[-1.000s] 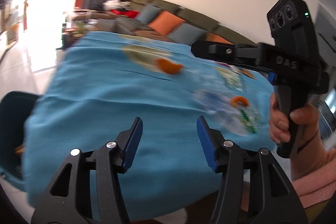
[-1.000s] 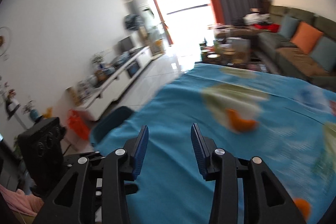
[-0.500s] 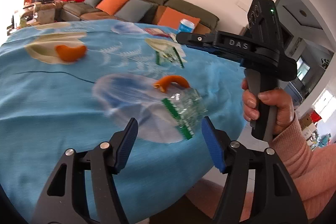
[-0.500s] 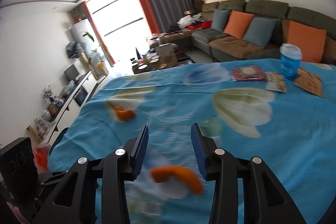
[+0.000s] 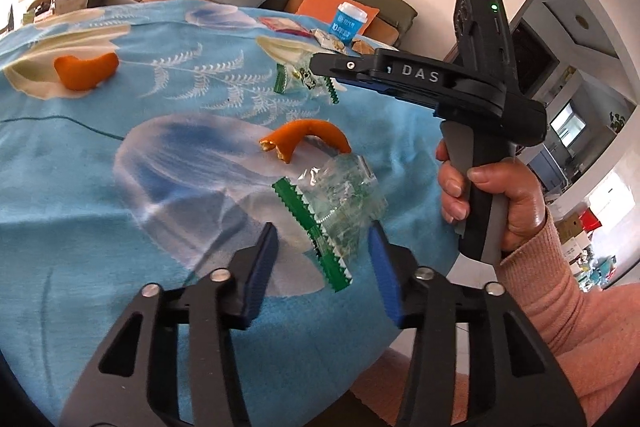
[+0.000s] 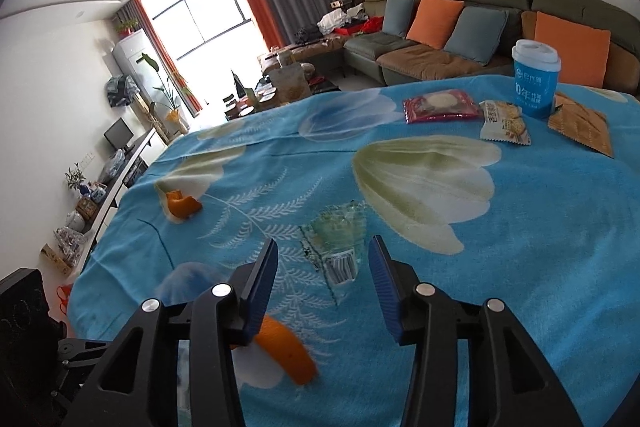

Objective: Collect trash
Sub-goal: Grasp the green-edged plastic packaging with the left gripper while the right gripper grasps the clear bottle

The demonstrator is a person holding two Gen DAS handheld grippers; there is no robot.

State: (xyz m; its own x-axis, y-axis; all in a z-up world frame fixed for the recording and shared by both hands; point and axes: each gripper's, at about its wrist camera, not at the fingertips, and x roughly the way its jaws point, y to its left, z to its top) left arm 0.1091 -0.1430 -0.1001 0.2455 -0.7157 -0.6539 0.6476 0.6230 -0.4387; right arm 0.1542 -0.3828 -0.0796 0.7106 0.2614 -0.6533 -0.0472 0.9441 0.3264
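Surface: blue floral tablecloth (image 5: 80,187), sofa behind.
Far peel: orange peel (image 5: 86,70) lies at left.
Left gripper (image 5: 322,267): jaws closing, pads astride the green-edged wrapper (image 5: 336,211), not pressing it.
Curled peel (image 5: 306,138): just beyond that wrapper.
Right gripper (image 6: 322,269): jaws opening, empty, over a second clear wrapper (image 6: 340,235).
Cup (image 6: 535,83): far right, beside snack packets (image 6: 505,123).
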